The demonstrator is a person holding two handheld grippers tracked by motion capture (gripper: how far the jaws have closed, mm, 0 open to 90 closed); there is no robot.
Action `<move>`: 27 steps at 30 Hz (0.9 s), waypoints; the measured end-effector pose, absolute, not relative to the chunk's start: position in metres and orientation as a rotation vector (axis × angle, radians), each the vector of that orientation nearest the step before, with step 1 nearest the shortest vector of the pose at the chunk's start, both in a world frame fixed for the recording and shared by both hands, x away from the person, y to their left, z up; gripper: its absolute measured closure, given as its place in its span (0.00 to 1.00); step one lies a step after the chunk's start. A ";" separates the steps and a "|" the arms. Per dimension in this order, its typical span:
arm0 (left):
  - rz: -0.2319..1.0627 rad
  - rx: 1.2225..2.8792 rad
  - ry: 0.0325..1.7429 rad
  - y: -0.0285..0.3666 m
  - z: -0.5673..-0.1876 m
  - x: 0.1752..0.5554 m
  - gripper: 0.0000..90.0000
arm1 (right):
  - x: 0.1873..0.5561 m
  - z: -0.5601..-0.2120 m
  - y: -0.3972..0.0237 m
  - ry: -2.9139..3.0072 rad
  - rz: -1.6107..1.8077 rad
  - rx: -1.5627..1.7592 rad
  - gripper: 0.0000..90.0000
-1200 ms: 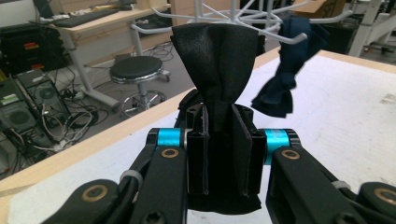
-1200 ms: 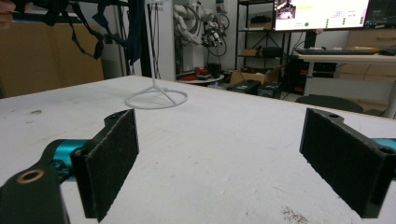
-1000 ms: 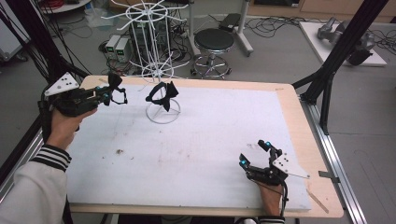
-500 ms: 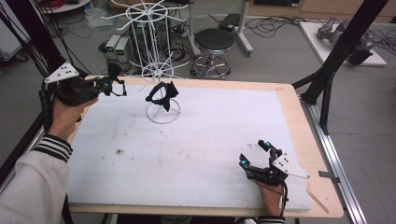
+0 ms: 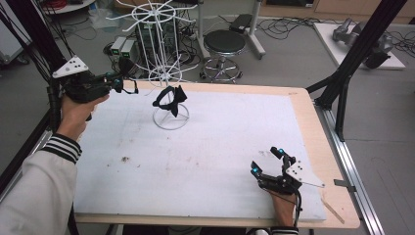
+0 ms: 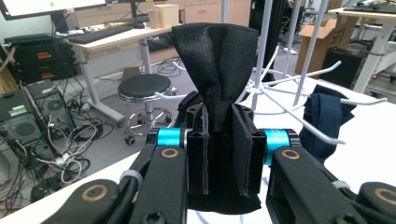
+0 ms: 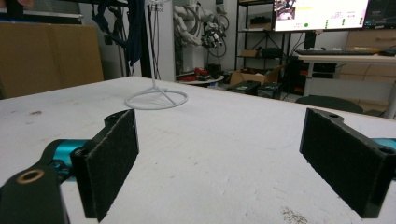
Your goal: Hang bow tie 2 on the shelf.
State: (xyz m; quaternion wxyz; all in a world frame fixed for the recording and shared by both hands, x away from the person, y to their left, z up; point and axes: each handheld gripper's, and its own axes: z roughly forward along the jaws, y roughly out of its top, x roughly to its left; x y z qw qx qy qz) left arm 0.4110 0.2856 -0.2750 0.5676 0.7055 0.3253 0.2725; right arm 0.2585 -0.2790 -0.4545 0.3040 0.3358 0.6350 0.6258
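Over table (image 5: 303, 117), cloth (image 6: 217, 60) points upward.

Black cloth (image 6: 217, 70), pinched upright and fanning out above, beside the white wire rack (image 6: 280, 79).

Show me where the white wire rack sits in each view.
High view: white wire rack top centre-left.
Left gripper view: upper right, its poles and hooks behind the pinched black cloth.
Right gripper view: upper left, its pole and ring base.
Shared landmark: the dark cloth hanging on it.
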 end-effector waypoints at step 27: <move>0.594 1.709 0.739 0.257 -0.277 0.411 0.85 | 0.258 -0.455 -0.279 1.679 1.661 0.892 0.12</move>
